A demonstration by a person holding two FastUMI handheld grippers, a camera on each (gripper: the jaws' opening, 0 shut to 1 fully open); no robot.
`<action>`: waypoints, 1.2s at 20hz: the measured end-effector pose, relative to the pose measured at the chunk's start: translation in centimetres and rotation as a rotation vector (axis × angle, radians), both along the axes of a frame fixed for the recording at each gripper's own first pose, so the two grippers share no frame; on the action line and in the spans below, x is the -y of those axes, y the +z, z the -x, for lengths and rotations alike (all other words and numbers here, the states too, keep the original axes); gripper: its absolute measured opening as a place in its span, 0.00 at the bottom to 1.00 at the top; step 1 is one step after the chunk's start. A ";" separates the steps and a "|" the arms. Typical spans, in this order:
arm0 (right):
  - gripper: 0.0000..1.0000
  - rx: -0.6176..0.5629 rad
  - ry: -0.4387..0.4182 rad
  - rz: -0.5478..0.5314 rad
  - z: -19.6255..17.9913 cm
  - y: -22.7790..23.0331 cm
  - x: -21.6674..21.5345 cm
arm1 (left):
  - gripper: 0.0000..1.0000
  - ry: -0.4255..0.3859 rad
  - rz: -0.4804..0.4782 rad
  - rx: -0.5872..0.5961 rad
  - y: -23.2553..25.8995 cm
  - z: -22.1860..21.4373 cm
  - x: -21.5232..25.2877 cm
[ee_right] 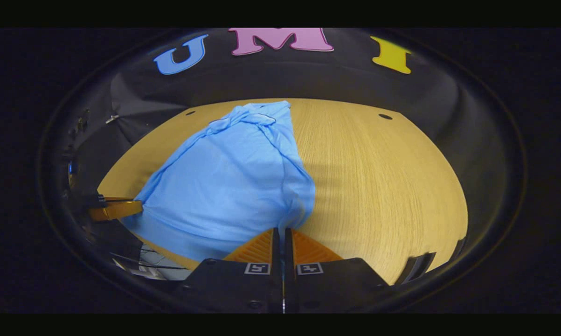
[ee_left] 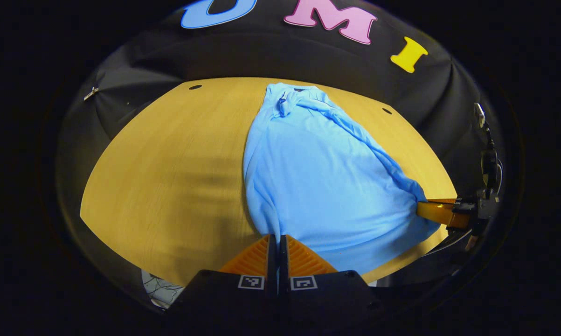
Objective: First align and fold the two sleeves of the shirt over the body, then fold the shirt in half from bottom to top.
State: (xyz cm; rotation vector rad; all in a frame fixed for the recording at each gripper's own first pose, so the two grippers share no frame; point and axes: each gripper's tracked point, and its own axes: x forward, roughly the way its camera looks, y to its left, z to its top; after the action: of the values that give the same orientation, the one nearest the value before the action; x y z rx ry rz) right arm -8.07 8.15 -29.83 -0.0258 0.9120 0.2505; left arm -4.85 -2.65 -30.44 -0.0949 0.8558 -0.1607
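Spreading across both views is the wooden table (ee_left: pixel 168 163), a pale oak-grained top that fills the middle of the booth, with small dark round holes near its far edge. On it lies the light blue shirt (ee_left: pixel 317 172), stretched lengthwise from the near edge of the table toward the far edge, its collar end at the back and its hem end closest to the cameras. In the left gripper view a sleeve (ee_left: pixel 355 130) lies folded in over the body as a long rumpled ridge that runs from the collar area down along the shirt's right-hand side. In the right gripper view the shirt (ee_right: pixel 229 182) sits left of centre, bunched and twisted near its far end, with bare table (ee_right: pixel 383 186) to its right. The left gripper (ee_left: pixel 278 240) is clenched at the near hem, its two fingers pressed together with a fold of blue fabric rising from between them, so it is grasping the shirt at that corner. The right gripper (ee_right: pixel 282 232) is likewise closed tight on cloth at the other near corner, a pinched pleat of the shirt climbing up from its fingertips. Each gripper also appears in the other's view, at the side, its fingers meeting the hem: the right gripper (ee_left: pixel 436 211) at the right edge, the left gripper (ee_right: pixel 121 208) at the left edge.
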 end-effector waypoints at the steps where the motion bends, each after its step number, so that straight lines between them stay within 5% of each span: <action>1: 0.06 0.025 0.010 -0.006 -0.8 1.2 -0.2 | 0.06 -0.004 0.003 0.015 1.0 -0.3 0.1; 4: 0.00 0.083 0.030 -0.023 -4.0 4.4 -0.9 | 0.06 -0.038 -0.015 0.046 3.8 -1.9 0.5; 7: 0.11 0.131 0.036 -0.021 -8.0 6.9 -1.4 | 0.06 -0.038 -0.022 0.095 7.4 -5.2 0.4; 10: 0.06 0.183 0.044 -0.042 -12.4 9.5 -2.6 | 0.06 -0.025 -0.002 0.147 11.1 -9.8 0.7; 17: 0.11 0.307 0.032 -0.107 -24.6 14.1 -4.8 | 0.06 0.011 0.040 0.231 16.1 -21.6 0.3; 22: 0.00 0.401 0.003 -0.120 -34.1 15.5 -5.4 | 0.06 0.017 0.003 0.293 17.2 -30.8 -1.2; 23: 0.11 0.412 0.000 -0.120 -36.0 15.4 -5.6 | 0.01 0.014 -0.008 0.303 17.2 -32.8 -1.5; 24: 0.00 0.427 -0.004 -0.131 -37.9 15.4 -6.0 | 0.06 0.014 -0.014 0.309 17.1 -34.7 -1.8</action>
State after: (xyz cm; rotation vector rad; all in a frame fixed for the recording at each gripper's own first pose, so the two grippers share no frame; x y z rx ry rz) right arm 29.79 14.11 -14.46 0.0423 0.4700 0.2870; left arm 29.88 -0.89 -13.34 -0.0602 0.5477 -0.1519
